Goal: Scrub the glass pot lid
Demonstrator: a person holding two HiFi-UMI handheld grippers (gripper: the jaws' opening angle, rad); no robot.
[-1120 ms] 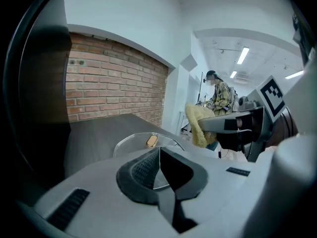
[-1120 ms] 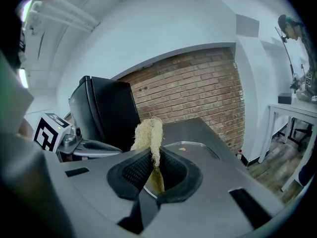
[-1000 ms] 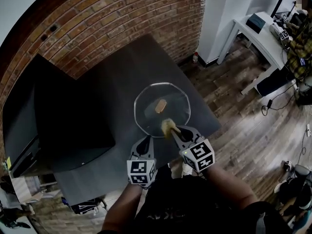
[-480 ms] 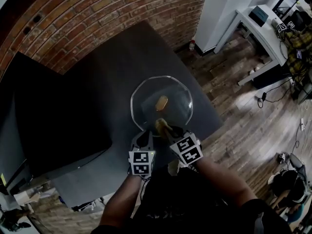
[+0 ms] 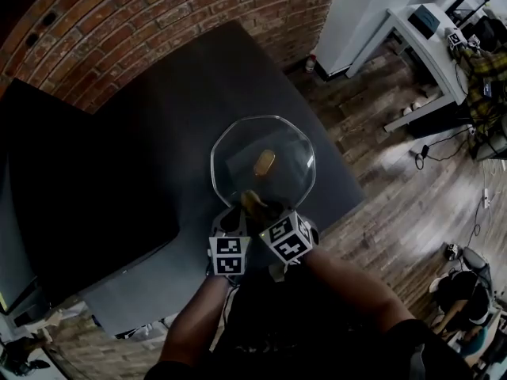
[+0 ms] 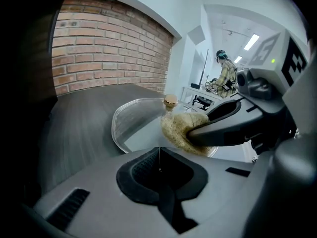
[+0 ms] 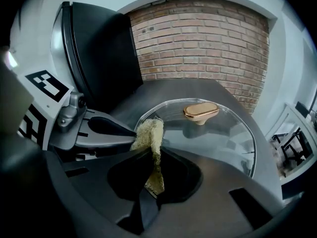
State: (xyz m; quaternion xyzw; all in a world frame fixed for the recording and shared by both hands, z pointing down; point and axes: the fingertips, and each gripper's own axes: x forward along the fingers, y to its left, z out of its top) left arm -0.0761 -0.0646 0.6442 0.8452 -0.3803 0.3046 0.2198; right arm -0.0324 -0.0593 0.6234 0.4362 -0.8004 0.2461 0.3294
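Closest to the person, the right gripper (image 7: 152, 158) has its jaws pressed tight on a yellow scrub pad (image 7: 151, 138). The bottom of the pad is pinched between the jaws and the top sticks out in front. I think it is held that way so the soft, rough end can rub the glass while the hard jaws stay off it. Right beside it is the left gripper (image 6: 159, 155). Its jaws are closed together with only a thin line between them, and nothing shows in that line. Its tips sit right at the near edge of the glass pot lid (image 5: 277, 145). I cannot tell if they nip the rim or only rest by it. My guess is that it is there to stop the lid from sliding while the pad rubs. The pad touches the lid at its near edge, so the scrubbing looks to be at that side and the far side has yet to be reached. The lid lies flat on the dark table (image 5: 198, 93), near the front corner, with its gold knob (image 5: 264, 162) pointing up in the middle. Flat like this, it will not roll, but smooth glass could slip on the table. To the left, well apart from the lid, stands a big black box (image 5: 87, 180). Past the table is the brick wall (image 5: 158, 22), and off to the right are the wooden floor (image 5: 396, 196) and a white desk (image 5: 412, 46).
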